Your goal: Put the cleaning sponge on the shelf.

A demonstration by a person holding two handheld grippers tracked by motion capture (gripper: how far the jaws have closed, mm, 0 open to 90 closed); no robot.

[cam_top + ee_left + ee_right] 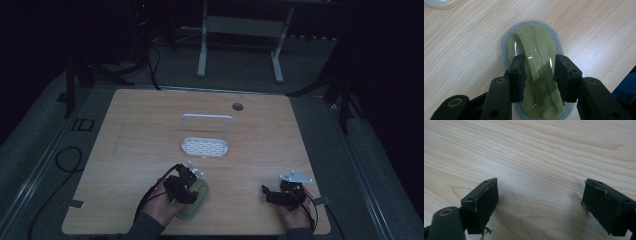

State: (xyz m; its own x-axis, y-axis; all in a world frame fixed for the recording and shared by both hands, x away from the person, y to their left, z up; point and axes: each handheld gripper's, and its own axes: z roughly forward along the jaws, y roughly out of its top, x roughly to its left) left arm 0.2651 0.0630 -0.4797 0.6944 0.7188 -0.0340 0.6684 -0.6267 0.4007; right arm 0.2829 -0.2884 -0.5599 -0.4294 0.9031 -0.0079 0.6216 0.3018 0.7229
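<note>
two grippers: one in each hand, both at the near edge of the wooden table [150,130], well apart from each other
left gripper [539,75]: near left of the table, its two black jaws set on either side of the arched handle of a green scrubber [536,50], both pads touching the handle's sides, closed on it
green scrubber: an oval, glossy, olive-green piece with a raised curved handle and a grey pad around its rim; it lies flat on the wood, near left of centre, under the left gripper [186,186] in the high view
right gripper [540,205]: near right of the table, jaws spread wide over bare wood, holding nothing
right hand [295,212]: wraps the gripper from the near side, a cable trailing beside it
white rack [206,135]: stands near the middle of the table, a flat perforated base with an upright wire frame at its far side, well apart from both grippers
hole [237,106]: small, round, in the tabletop near the far edge, right of centre
</note>
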